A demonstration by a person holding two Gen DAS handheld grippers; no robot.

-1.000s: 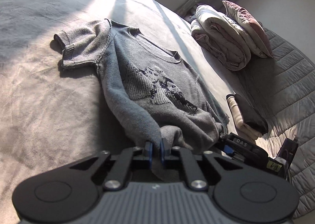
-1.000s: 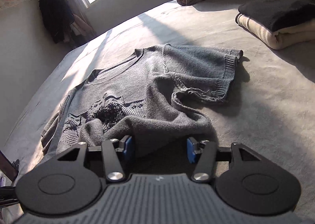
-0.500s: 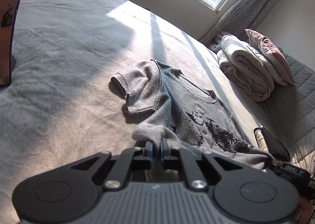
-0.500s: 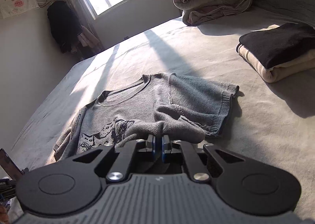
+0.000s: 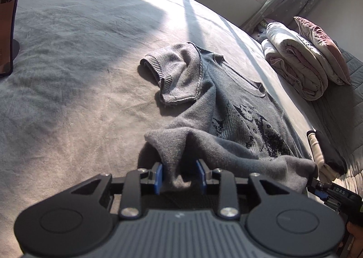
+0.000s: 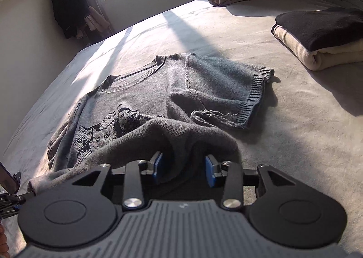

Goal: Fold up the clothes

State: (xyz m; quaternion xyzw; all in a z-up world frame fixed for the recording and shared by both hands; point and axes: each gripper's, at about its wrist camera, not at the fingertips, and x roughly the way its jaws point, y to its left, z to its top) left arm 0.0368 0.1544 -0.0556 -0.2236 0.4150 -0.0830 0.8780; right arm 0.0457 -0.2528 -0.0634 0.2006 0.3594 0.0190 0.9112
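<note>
Grey plush covers the wide bed [image 5: 68,71] that carries everything here, sun-striped toward the far side under the window. On it the grey knitted short-sleeved sweater with a dark cat pattern [image 5: 226,108] lies face up, near me and roughly mid-bed. Its long axis runs from the hem at my fingers to the neckline, which points away toward the far wall. One ribbed sleeve sticks out left in the left view; the other [image 6: 249,90] sticks out right in the right view.

Far right sits a rolled pale quilt [image 5: 295,67] with a dusty-pink pillow [image 5: 322,46] leaning on it. Nearer on the right is a folded stack, black cloth over cream [image 6: 317,37]; I judge these are finished pieces, parked clear of my working space.

The hem is bunched and raised off the bed at both near corners, probably so it can go toward the collar in a half fold.

My left gripper [image 5: 181,176] has its blue pads parted to a medium gap, with a peak of hem draped between them, not pinched. My right gripper [image 6: 185,170] is the same: parted, cloth loose in the gap.
</note>
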